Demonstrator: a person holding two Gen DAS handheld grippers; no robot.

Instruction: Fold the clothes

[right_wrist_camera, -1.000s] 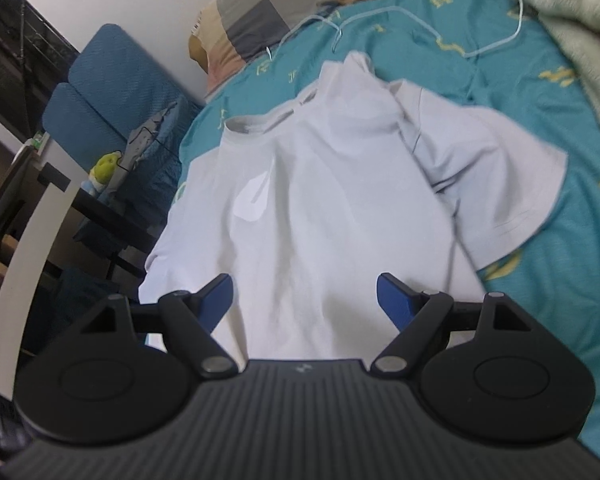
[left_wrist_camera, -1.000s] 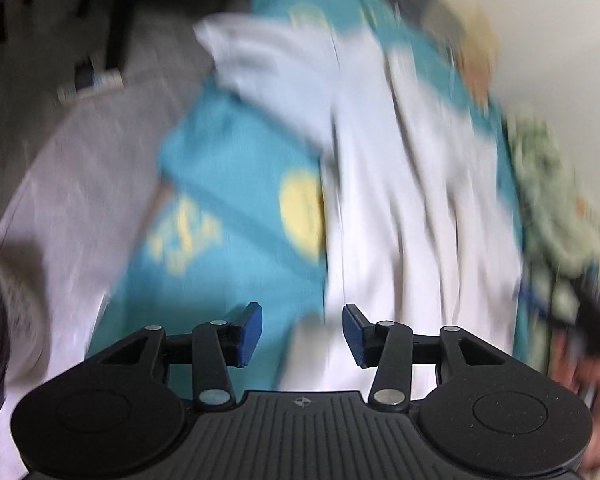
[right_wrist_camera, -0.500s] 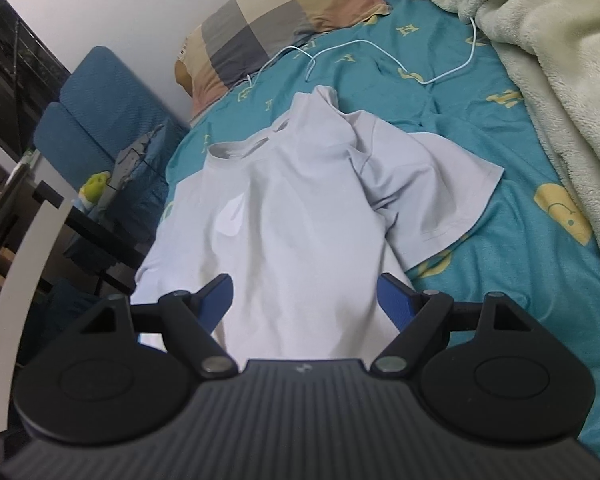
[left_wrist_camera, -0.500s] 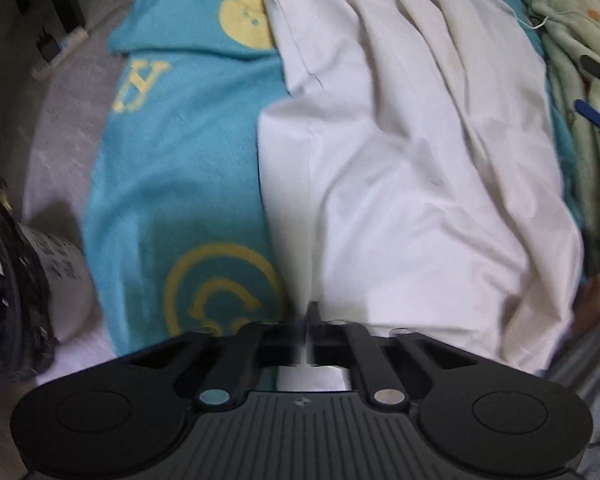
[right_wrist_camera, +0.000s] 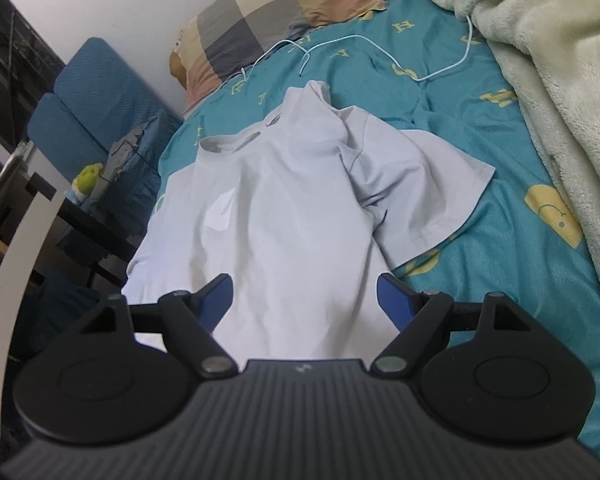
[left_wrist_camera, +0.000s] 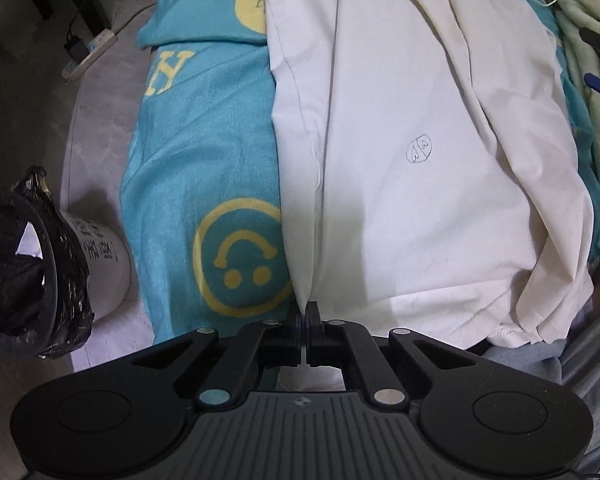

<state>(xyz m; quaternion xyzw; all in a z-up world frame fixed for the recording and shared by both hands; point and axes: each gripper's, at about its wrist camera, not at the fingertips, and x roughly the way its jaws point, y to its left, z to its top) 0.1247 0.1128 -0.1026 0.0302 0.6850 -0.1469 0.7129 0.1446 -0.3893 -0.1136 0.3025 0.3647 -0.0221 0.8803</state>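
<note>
A white T-shirt (left_wrist_camera: pixel 400 128) lies spread on a teal bed sheet (left_wrist_camera: pixel 204 152) printed with yellow smileys. My left gripper (left_wrist_camera: pixel 304 312) is shut on the shirt's near hem corner at its left side edge. In the right wrist view the same T-shirt (right_wrist_camera: pixel 284 216) lies with its collar far and one sleeve (right_wrist_camera: pixel 424 196) spread to the right. My right gripper (right_wrist_camera: pixel 306 296) is open and empty, hovering over the shirt's lower body.
A white bin with a black liner (left_wrist_camera: pixel 32 264) stands on the floor left of the bed. A power strip (left_wrist_camera: pixel 88 54) lies on the floor. A fleece blanket (right_wrist_camera: pixel 560 92), a checked pillow (right_wrist_camera: pixel 276 20), a white cable (right_wrist_camera: pixel 360 52) and a blue chair (right_wrist_camera: pixel 96 112) surround the shirt.
My left gripper swung down to the shirt's hem corner and closed on it. My right gripper stayed open and drew back slightly over the shirt.
</note>
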